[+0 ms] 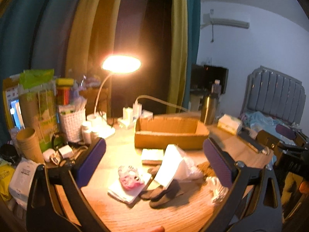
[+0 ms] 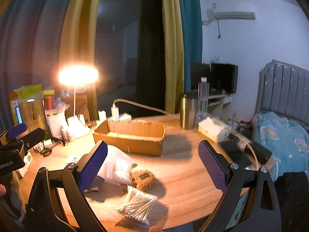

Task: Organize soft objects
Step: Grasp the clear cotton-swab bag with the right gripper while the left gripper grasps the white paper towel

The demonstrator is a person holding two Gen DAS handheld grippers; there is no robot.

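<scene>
An open cardboard box (image 1: pixel 170 135) (image 2: pixel 133 137) sits mid-table. In front of it lie soft items: a pink patterned cloth (image 1: pixel 130 177) on a white folded cloth (image 1: pixel 123 190), dark socks (image 1: pixel 162 192), a white plastic bag (image 1: pixel 177 166) (image 2: pixel 117 164), a yellowish sponge (image 1: pixel 151 155), a brown scrubber (image 2: pixel 143 178) and a bag of cotton swabs (image 2: pixel 138 205). My left gripper (image 1: pixel 154 166) hovers open above the pile, nothing between its blue pads. My right gripper (image 2: pixel 152 166) is open too, over the scrubber and swabs. The left gripper's body (image 2: pixel 17 147) shows at the left edge.
A lit desk lamp (image 1: pixel 120 64) stands behind the box. Clutter of cartons, a white basket (image 1: pixel 72 124) and paper cups (image 1: pixel 30 145) fills the table's left. A steel flask (image 2: pixel 188 111), water bottle (image 2: pixel 202 98) and tissue pack (image 2: pixel 213 128) stand right; a bed (image 2: pixel 282 135) lies beyond.
</scene>
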